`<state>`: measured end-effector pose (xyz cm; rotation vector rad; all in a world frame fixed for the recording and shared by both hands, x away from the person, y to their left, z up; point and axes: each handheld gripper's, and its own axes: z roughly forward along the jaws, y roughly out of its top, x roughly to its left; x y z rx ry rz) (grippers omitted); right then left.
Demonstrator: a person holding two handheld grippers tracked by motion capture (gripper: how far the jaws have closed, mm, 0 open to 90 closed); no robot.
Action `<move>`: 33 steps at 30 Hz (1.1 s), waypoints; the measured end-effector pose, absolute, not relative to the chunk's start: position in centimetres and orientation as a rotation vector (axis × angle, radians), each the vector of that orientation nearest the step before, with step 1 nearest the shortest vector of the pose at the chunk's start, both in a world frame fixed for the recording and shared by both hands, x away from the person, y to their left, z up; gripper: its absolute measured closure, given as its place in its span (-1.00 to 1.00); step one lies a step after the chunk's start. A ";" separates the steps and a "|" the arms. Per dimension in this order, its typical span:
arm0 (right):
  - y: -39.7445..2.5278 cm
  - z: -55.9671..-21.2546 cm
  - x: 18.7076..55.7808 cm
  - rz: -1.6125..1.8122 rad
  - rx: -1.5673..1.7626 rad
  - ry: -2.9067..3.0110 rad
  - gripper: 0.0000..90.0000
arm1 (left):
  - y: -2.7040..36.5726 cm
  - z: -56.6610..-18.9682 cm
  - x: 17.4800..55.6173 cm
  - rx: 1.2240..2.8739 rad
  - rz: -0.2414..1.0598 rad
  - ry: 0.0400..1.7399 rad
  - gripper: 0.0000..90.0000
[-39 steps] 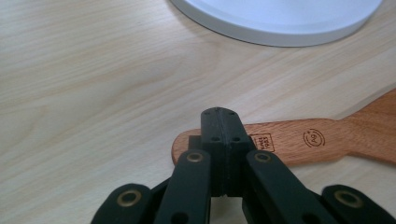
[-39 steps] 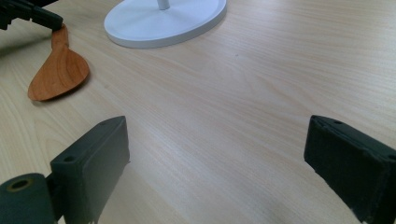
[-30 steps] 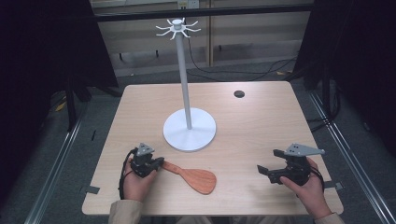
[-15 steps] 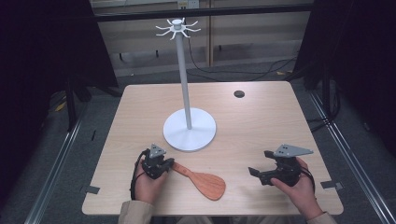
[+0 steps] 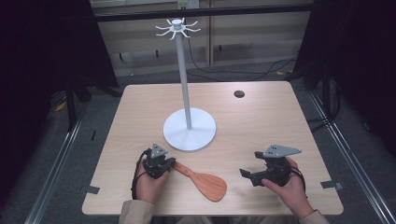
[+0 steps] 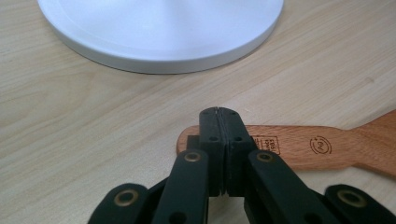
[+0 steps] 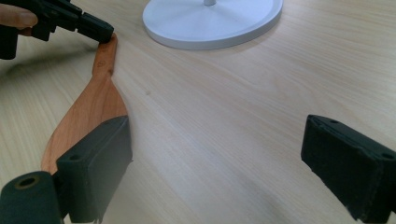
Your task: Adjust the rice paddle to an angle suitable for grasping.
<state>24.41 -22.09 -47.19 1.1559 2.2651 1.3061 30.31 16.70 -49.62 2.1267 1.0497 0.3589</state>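
Fingers of left gripper [image 6: 219, 122] pressed together over spatula [image 6: 322, 147] handle w/ logo; right gripper [image 7: 217, 163] fingers spread.

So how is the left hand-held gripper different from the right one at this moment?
The left hand-held gripper has its jaws shut on the handle end of the wooden spatula; the right hand-held gripper has its jaws wide apart and holds nothing. The left sits near the white stand base, while the right is farther off, pointing toward the spatula's blade. Both are black, held by a hand low over the table.
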 end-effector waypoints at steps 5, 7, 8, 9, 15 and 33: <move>-22.3 -47.2 24.4 1.309 1.151 2.263 -0.82 | 17.3 -49.4 29.8 2.136 0.344 1.059 0.92; -22.3 -47.3 24.5 1.309 1.152 2.262 -0.82 | 17.8 -49.3 29.5 2.146 0.333 1.056 0.91; -22.3 -47.2 24.5 1.311 1.149 2.264 -0.82 | 18.0 -49.2 29.3 2.152 0.335 1.052 0.90; -22.3 -47.2 24.5 1.311 1.149 2.264 -0.82 | 18.2 -49.3 29.2 2.134 0.321 1.063 0.90; -21.9 -47.1 24.7 1.321 1.137 2.265 -0.82 | 18.4 -49.3 28.9 2.132 0.311 1.069 0.89; -21.7 -47.1 24.9 1.324 1.136 2.269 -0.82 | 16.9 -48.6 28.2 2.102 0.218 0.977 0.83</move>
